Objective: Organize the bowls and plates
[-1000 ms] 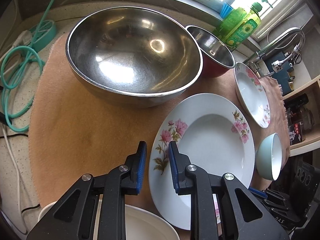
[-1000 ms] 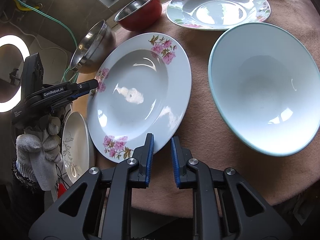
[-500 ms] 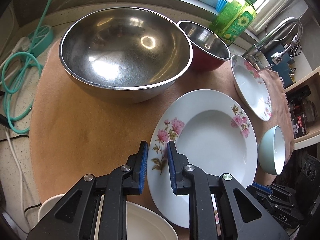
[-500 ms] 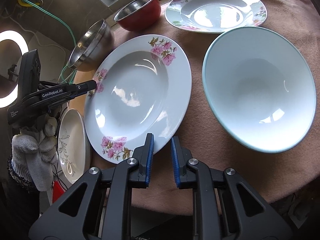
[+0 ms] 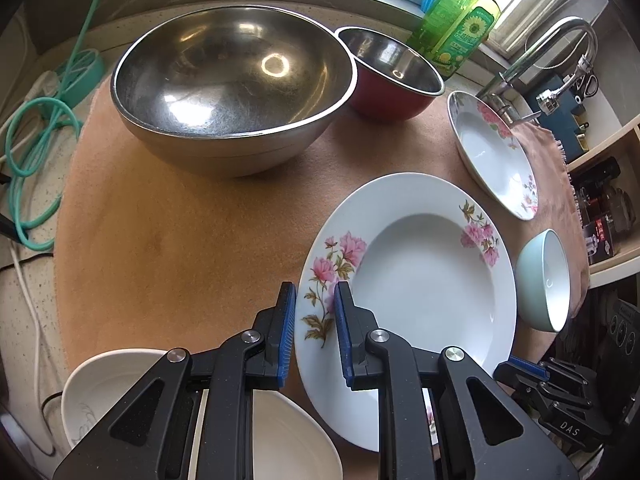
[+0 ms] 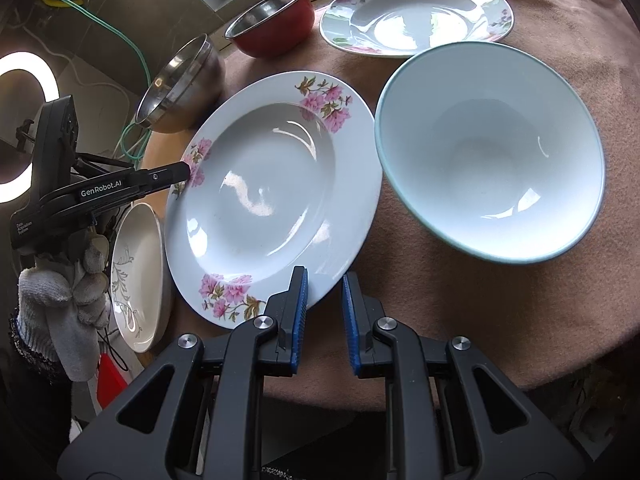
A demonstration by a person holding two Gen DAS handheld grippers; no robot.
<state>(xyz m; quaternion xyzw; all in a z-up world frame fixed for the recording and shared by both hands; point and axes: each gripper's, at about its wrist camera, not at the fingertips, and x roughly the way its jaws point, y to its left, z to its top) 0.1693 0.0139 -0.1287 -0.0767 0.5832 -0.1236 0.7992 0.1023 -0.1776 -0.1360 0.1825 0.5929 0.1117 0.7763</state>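
The left gripper (image 5: 315, 300) hangs over the left rim of the large floral plate (image 5: 420, 280), its jaws narrowed to a slim gap with nothing pinched; whether the tips touch the rim cannot be told. The right gripper (image 6: 324, 286) hovers at the same plate's near edge, also drawn almost together and empty, the rim showing through its gap. This plate lies near the middle of the cloth-covered surface (image 5: 180, 240). Just right of it stands the pale blue bowl (image 6: 492, 152), and beyond that, toward the far right corner, a second floral plate (image 6: 416, 12). Along the far edge sit the big steel bowl (image 5: 232, 88) and, touching its right side, the red bowl (image 5: 392, 76). A cream dish (image 5: 120, 392) lies at the near left corner, under the left gripper's body.
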